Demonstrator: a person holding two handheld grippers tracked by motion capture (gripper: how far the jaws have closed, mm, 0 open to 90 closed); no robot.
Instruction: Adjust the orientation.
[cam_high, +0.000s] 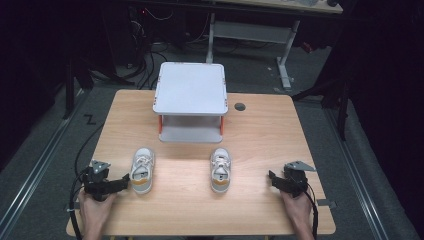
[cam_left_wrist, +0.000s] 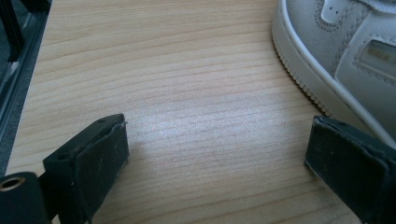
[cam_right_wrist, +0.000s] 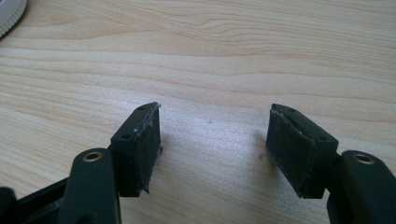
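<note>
Wood-grain table (cam_high: 260, 135) stands amid dim, seemingly cable-strewn floor (cam_high: 125, 65).

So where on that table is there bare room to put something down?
Bare wood lies between the left shoe and the right shoe, along the near edge, and beside the shelf stand on both sides. Tightest: the left gripper by the left shoe.

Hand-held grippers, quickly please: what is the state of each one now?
Left hand-held gripper: open, holding nothing; a shoe lies just beside one jaw.
Right hand-held gripper: open, holding nothing, bare table between the jaws.
</note>
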